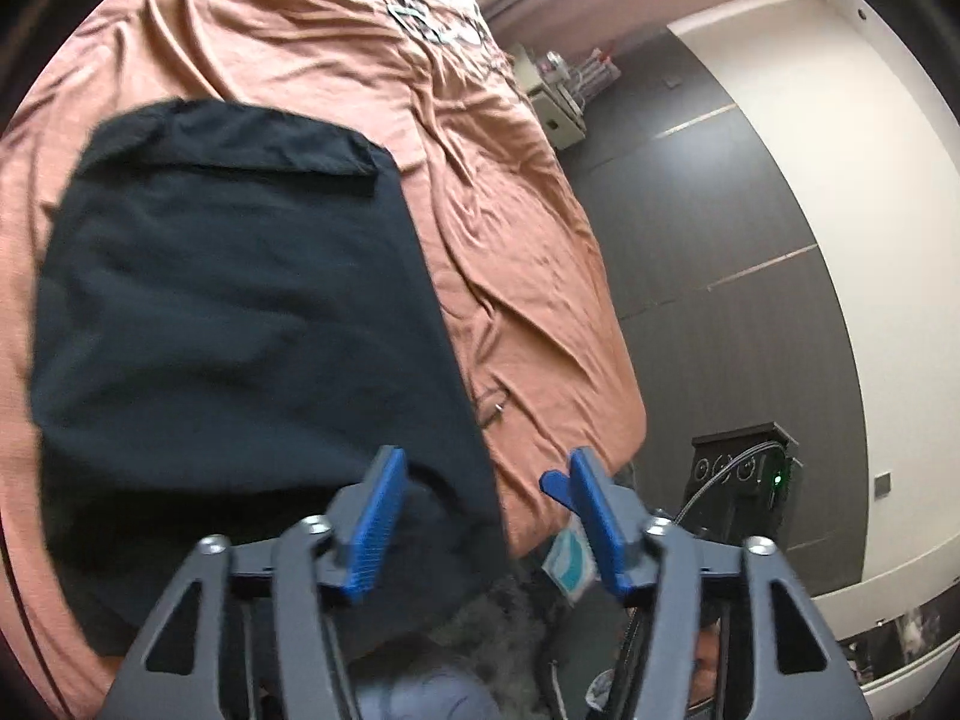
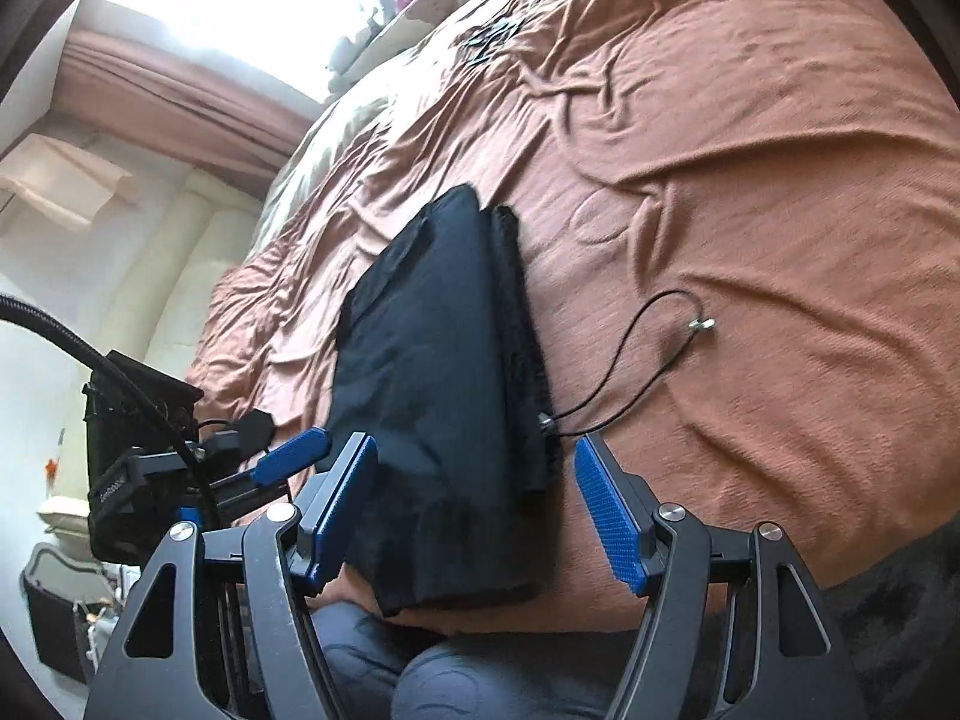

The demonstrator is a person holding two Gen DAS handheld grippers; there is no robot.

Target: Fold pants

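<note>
One pair of black pants (image 1: 240, 324) lies folded into a thick rectangle on the brown bedsheet (image 1: 336, 60), near the bed's near edge. In the left wrist view the pants fill the field from 9 o'clock to the centre; their near end runs under the gripper frame and is hidden there, and the whole cloth is blurred, so seams and layers are hard to count. In the right wrist view the same pants (image 2: 444, 372) sit at the centre, with at least two stacked layers showing along the 1 o'clock edge.

The left gripper (image 1: 483, 480) has its jaws apart with nothing pressed between them; its left pad hangs over the pants' near corner, its right pad over the sheet's edge. No earlier picture is given. The right gripper (image 2: 474, 492) also stands open, its two blue pads straddling the near end of the pants without pinching it.

One thin black cord (image 2: 636, 348) with a metal tip lies on the sheet at 3 o'clock of the pants; its other end disappears at their edge. At 9 o'clock the left gripper's body (image 2: 144, 456) shows, cut off by the frame. Below, blue-grey patterned cloth (image 2: 480, 684) of the person's legs is partly hidden.
</note>
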